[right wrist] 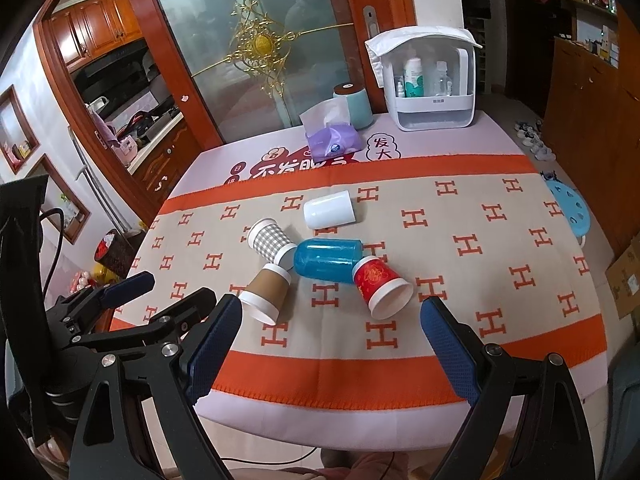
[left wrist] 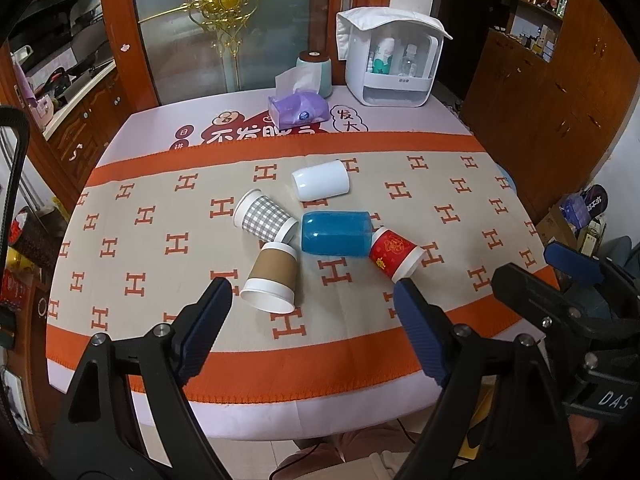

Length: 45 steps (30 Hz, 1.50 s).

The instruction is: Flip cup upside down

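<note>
Several cups lie on their sides in a cluster mid-table: a white cup, a grey checked paper cup, a blue cup, a brown-sleeved paper cup and a red paper cup. My left gripper is open and empty, above the table's near edge, short of the brown cup. My right gripper is open and empty, just short of the red cup. Each gripper also shows at the side of the other's view.
The table carries an orange and beige H-pattern cloth. At the far edge stand a purple tissue pack, a teal canister and a white storage box. A blue stool stands right.
</note>
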### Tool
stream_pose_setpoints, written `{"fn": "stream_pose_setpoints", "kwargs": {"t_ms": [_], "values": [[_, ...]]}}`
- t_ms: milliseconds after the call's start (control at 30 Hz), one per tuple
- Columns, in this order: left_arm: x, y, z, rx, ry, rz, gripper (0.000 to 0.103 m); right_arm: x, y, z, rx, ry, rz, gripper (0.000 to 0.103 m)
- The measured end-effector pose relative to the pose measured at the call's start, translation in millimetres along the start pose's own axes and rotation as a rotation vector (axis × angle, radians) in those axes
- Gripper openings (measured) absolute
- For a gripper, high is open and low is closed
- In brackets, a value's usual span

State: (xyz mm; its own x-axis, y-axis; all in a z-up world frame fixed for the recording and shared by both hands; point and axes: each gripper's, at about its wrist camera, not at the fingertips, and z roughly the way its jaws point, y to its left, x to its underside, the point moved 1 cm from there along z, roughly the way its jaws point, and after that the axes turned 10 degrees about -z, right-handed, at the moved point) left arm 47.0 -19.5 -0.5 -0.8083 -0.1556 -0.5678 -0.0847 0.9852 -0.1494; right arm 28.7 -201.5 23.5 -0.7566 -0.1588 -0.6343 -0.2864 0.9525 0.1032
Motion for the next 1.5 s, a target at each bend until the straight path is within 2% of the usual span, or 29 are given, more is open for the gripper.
{"fn": "stream_pose_setpoints", "kwargs": {"t_ms": [233,433,700,1100,1200,1400,1500], "values": [[-6.8,-1.6,19.1,-0.025,0.020,-0.012,0.081,-14.3,-8.2,21.7,-0.006,0.022,-0.010,0.092],[-11.5,0.9,44.0,-0.029,0.060,-0.035,0.081,-25.7,-24.5,57.5,-0.018,0.091,-0.006,0.092],[-7.9,6.4,96.1,-0.089,0.148,-0.053,0.081,-40.1,-54.0,144.8,-0.073,0.254,0.003,0.092],[2.8,26.8,159.0,-0.174,0.250,-0.175,0.081,-41.6,-90.8,287.1,-0.135,0.507,-0.065,0.086],[7.3,30.3,166.3,-0.192,0.267,-0.201,0.081,-34.6,-92.9,312.9,-0.159,0.566,-0.079,0.083],[15.2,37.1,174.5,-0.232,0.290,-0.240,0.081,-25.5,-87.0,346.6,-0.194,0.625,-0.121,0.082],[17.7,39.8,174.7,-0.243,0.295,-0.257,0.081,-19.6,-81.2,357.8,-0.204,0.657,-0.135,0.075]]}}
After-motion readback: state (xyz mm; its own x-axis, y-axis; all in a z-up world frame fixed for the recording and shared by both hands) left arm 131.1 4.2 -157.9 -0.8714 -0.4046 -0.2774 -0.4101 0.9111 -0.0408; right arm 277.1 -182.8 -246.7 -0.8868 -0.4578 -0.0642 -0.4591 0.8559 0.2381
